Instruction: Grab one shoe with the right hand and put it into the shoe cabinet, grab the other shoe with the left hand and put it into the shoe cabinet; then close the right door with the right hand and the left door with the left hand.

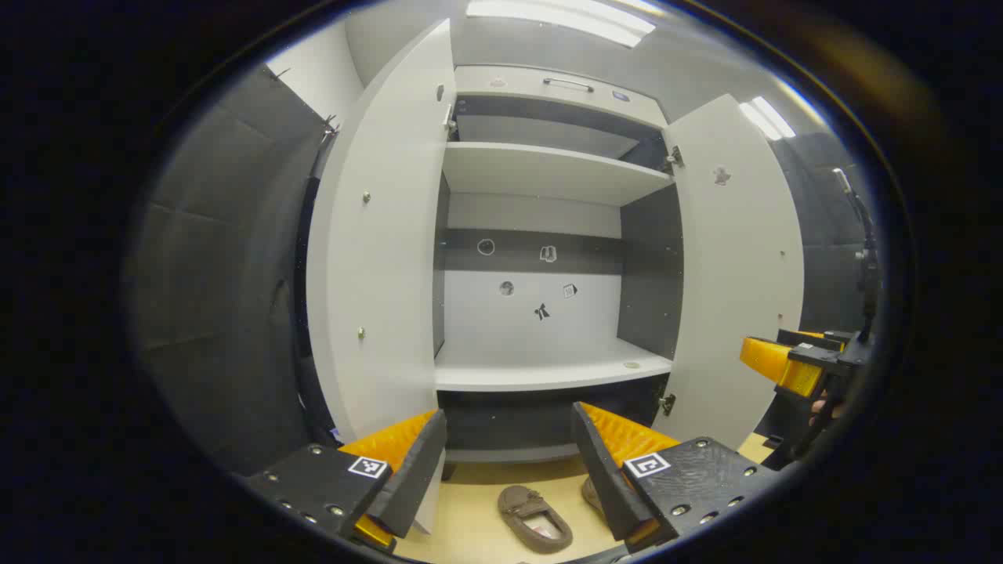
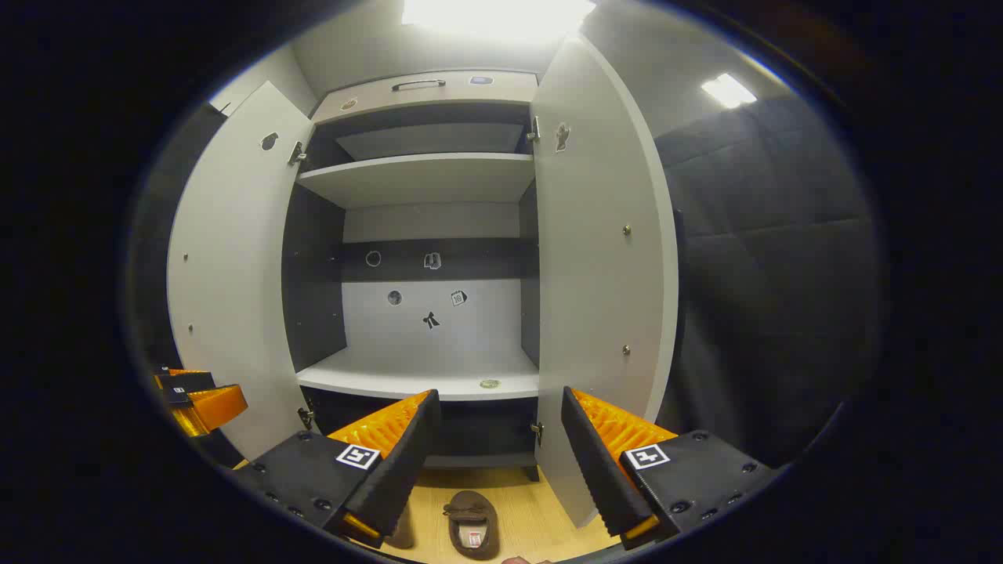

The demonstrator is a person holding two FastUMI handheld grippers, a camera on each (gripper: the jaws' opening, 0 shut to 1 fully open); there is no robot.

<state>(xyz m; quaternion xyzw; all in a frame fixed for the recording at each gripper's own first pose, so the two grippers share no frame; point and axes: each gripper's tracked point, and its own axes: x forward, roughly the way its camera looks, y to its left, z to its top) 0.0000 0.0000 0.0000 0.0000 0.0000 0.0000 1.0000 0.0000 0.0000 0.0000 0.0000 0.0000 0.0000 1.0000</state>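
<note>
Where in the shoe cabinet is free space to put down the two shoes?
The lower shelf is bare between the dark side walls, except a small round sticker near its front edge. The upper shelf is bare too. Both doors stand open. The shoes lie on the floor in front.

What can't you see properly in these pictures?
- Second shoe, left gripper view: mostly hidden behind the left tool's finger.
- Same in the right gripper view: a shoe is tucked behind the right tool's finger.
- Small stickers on the shoe cabinet's back wall: too small to make out.
</note>
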